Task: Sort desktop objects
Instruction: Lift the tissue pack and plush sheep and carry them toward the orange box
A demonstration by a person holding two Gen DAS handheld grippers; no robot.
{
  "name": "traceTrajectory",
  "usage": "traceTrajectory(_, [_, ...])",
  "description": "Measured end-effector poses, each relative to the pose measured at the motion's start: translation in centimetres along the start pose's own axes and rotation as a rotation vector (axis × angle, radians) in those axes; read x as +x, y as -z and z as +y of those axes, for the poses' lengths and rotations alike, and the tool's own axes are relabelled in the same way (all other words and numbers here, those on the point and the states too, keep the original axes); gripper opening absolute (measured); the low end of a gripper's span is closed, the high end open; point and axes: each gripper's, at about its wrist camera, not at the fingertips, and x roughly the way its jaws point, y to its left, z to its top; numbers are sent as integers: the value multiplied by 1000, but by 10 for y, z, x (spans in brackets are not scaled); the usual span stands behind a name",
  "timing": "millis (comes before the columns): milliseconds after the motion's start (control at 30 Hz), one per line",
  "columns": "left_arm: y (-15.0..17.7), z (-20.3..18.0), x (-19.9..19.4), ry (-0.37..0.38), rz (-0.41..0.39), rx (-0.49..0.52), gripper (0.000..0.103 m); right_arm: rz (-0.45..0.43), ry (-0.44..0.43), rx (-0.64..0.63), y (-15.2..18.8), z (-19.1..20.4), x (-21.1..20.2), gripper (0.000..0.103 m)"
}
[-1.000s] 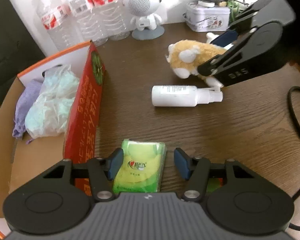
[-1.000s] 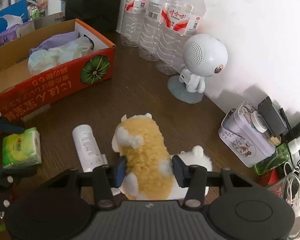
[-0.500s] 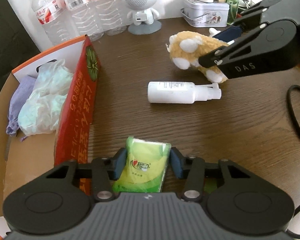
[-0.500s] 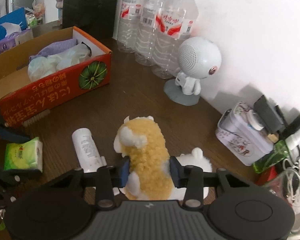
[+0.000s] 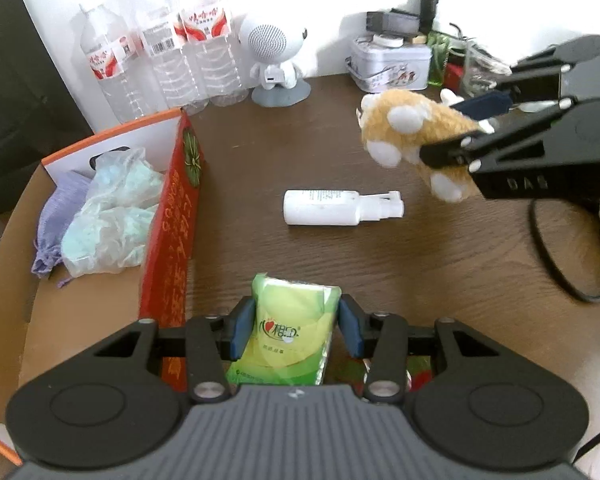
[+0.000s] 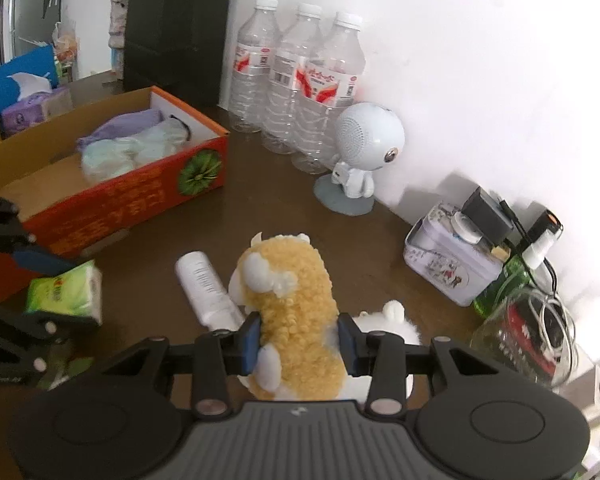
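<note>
Above the table [image 5: 440,248], both grippers, clamping tissue pack [image 5: 290,332] and plush [image 6: 296,304], have risen

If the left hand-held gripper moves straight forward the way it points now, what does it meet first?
Probably the white spray bottle, lying on its side on the table straight ahead of the left hand-held gripper and its tissue pack. If the gripper is above the table, it may pass over; height is unclear.

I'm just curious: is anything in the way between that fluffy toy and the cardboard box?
Nothing tall. The plush toy, in the right gripper, is lifted; only the white spray bottle lies flat between it and the box.
</note>
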Motion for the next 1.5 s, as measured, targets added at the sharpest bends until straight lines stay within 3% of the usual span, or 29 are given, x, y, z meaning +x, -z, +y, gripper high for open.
traceTrajectory(467, [53, 16, -91, 75, -69, -24, 45, -7, 14, 34, 33, 77, -97, 39])
traceTrajectory(933, [120, 77, -146, 120, -95, -58, 45, 39, 1, 199, 64, 178, -148, 39])
traceTrajectory(1133, [142, 118, -158, 117, -93, -87, 45, 46, -68, 247, 50, 224, -155, 39])
traceTrajectory(1500, [174, 189, -180, 98, -125, -128, 45, -7, -102, 223, 4, 295, -157, 39])
